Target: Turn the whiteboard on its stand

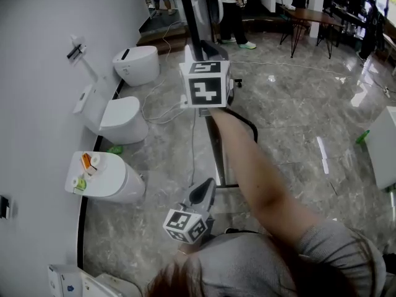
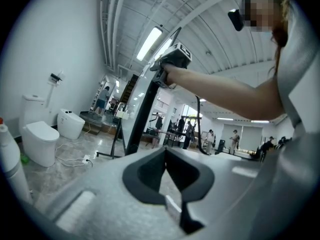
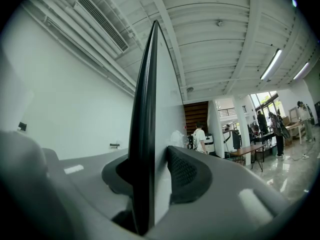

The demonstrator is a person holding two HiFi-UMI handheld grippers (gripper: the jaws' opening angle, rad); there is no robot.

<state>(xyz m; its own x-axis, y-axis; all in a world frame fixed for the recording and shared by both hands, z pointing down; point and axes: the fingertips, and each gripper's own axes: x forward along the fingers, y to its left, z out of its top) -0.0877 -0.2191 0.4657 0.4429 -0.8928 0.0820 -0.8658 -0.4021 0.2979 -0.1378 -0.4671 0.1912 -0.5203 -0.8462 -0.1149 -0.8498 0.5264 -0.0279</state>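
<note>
Right gripper (image 3: 154,161) clamped on the dark edge of the whiteboard (image 3: 165,99), one pad on each side; board upright on its stand (image 1: 215,147), near the toilets (image 1: 120,119) along the wall; left gripper (image 2: 165,156) closed, empty, close to the body.

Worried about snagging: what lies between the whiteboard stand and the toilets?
A loose white cable and a power strip, shown in the head and left gripper views.

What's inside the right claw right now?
The whiteboard, edge-on, sits gripped between the right claw pads. Its dark frame covers most of the left pad.
</note>
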